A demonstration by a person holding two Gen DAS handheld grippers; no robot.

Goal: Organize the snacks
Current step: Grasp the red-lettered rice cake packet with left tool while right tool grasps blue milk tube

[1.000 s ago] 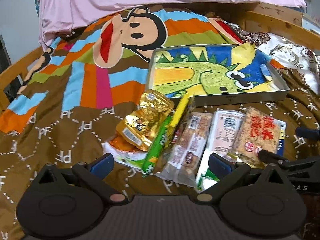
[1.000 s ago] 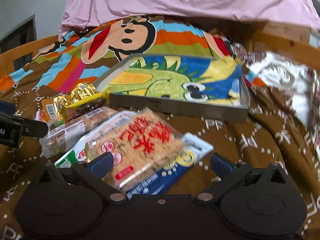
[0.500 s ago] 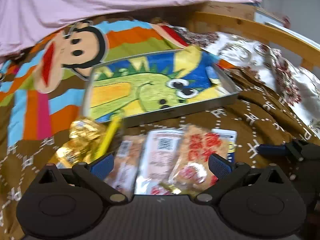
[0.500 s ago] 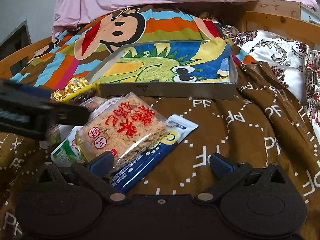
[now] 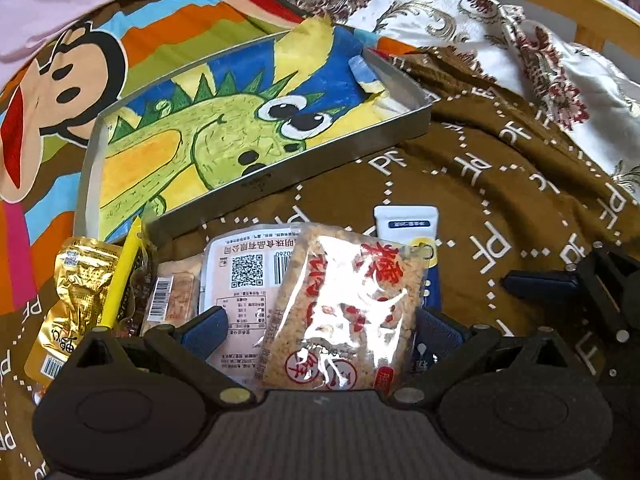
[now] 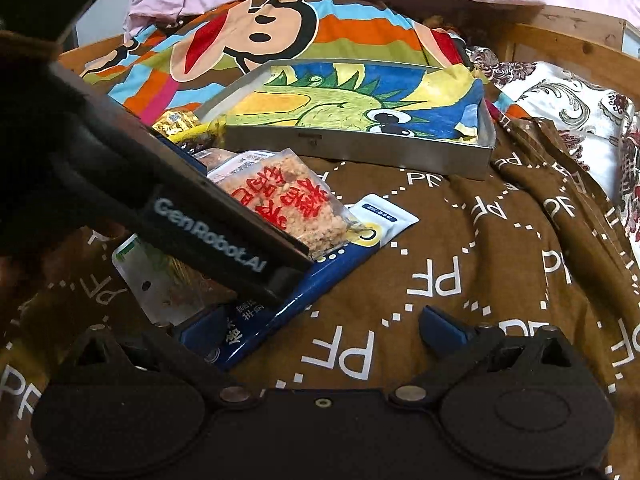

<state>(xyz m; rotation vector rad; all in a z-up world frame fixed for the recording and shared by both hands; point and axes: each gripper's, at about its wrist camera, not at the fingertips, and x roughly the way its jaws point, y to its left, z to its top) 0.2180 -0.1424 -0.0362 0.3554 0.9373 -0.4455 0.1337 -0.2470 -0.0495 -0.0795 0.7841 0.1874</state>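
A clear rice cracker packet with red characters (image 5: pixel 340 308) (image 6: pixel 288 204) lies on top of the snack pile on the brown blanket. My left gripper (image 5: pixel 320 332) is open, its blue fingers on either side of that packet. Under it lie a white packet with a QR code (image 5: pixel 248 272) and a blue and white packet (image 5: pixel 404 220) (image 6: pixel 320 276). To the left are a gold pouch (image 5: pixel 76 292) and a yellow stick (image 5: pixel 120 276). My right gripper (image 6: pixel 320 326) is open over the blanket, its left finger above the blue packet. Behind stands a metal tray (image 5: pixel 328 156) (image 6: pixel 360 144) lined with a dinosaur drawing.
The left gripper's black body (image 6: pixel 200 224) crosses the left of the right wrist view and hides part of the pile. A monkey-print blanket (image 6: pixel 260 24), a floral cushion (image 5: pixel 560 60) and a wooden bed frame (image 6: pixel 560 40) surround the tray.
My left gripper has swung right and closed in over the rice cracker packet. My right gripper has drawn back to the right; the left gripper's body now crosses its view.
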